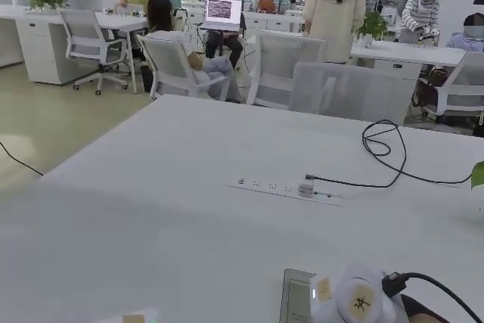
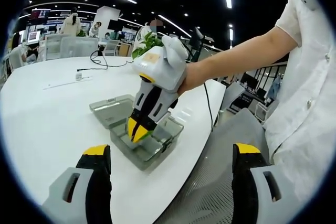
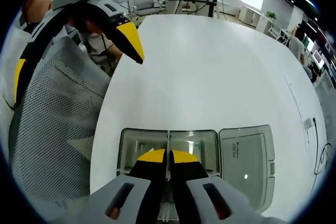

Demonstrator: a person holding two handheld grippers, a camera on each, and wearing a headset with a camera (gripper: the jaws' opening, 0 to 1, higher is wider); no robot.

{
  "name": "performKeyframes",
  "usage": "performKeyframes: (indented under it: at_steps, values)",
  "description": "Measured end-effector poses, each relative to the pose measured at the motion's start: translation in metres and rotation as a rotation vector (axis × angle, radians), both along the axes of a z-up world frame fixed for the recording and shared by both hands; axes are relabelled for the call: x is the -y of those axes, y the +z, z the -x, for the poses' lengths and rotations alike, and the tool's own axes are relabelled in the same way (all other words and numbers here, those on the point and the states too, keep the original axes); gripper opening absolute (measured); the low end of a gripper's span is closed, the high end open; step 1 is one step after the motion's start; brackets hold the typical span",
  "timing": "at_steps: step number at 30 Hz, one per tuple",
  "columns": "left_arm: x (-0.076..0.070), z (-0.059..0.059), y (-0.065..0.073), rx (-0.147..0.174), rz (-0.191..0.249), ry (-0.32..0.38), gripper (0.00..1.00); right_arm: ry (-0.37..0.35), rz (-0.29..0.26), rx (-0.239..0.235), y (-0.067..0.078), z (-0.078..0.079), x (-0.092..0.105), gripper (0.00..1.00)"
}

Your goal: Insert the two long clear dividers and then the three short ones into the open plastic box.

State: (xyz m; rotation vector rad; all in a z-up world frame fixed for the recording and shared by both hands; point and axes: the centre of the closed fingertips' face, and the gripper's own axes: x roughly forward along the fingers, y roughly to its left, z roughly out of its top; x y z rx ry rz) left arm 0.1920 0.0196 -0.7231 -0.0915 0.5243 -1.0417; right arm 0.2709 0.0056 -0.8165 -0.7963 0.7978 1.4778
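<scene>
The open clear plastic box (image 3: 136, 142) lies near the table's front edge, its hinged lid (image 3: 247, 158) flat beside it. My right gripper (image 3: 168, 157) points down into the box, shut on a thin clear divider (image 3: 168, 136) that stands edge-on across the box's middle. In the left gripper view the box (image 2: 149, 148) shows with the right gripper (image 2: 137, 129) held by a hand, tips inside it. My left gripper (image 2: 170, 179) hangs open, off the table edge and away from the box, with nothing between its fingers. In the head view the lid's corner (image 1: 295, 296) shows at the bottom.
A power strip (image 1: 283, 188) and a looped black cable (image 1: 386, 149) lie mid-table. A grey mesh chair (image 3: 58, 129) stands against the table's front edge. A potted plant (image 2: 149, 43) is behind the box. Office chairs and people are beyond the table's far side.
</scene>
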Motion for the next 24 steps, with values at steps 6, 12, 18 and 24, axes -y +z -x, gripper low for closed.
performKeyframes:
  at_steps: [6,12,18,24]
  values:
    - [-0.001,0.0,0.001,0.001,-0.003,0.0,0.98,-0.027,-0.033,-0.008,0.009,-0.001,0.001,0.08]
    - [-0.001,-0.001,0.003,0.007,-0.005,0.002,0.98,-0.045,-0.084,-0.009,0.027,0.001,0.002,0.13]
    - [-0.002,-0.002,0.005,0.014,-0.008,0.007,1.0,-0.083,-0.136,-0.015,0.044,0.002,0.011,0.2]
    - [-0.002,-0.001,0.008,0.024,-0.012,0.008,1.0,-0.109,-0.167,-0.011,0.06,0.004,0.026,0.26]
